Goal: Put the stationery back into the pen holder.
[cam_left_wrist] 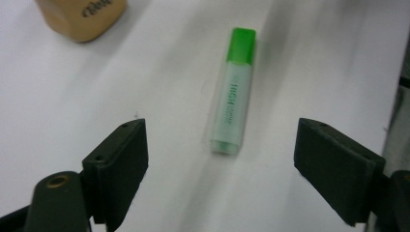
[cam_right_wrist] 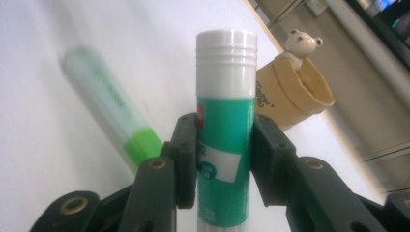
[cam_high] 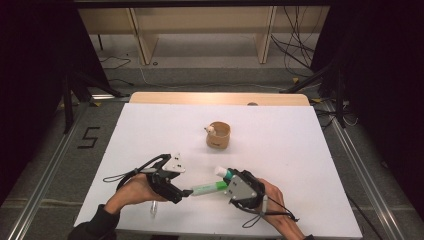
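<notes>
Glue stick (cam_right_wrist: 226, 121) sits clamped upright in your right gripper (cam_right_wrist: 225, 150), ready for the cup (cam_high: 218, 135) beyond. Your left gripper (cam_left_wrist: 220, 159) spreads wide, straddling the green highlighter (cam_left_wrist: 234, 92) lying on the table (cam_high: 300, 150), lined up to grasp.

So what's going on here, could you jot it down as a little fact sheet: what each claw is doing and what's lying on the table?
Left claw: open, jaws wide apart on either side of the green highlighter, not touching it
Right claw: shut on the glue stick
Glue stick: white cap, green label, cap pointing away from the hand
Green highlighter: lying flat on the table
Cup: tan, with a small bear figure on its rim, farther back
Table: white surface
</notes>
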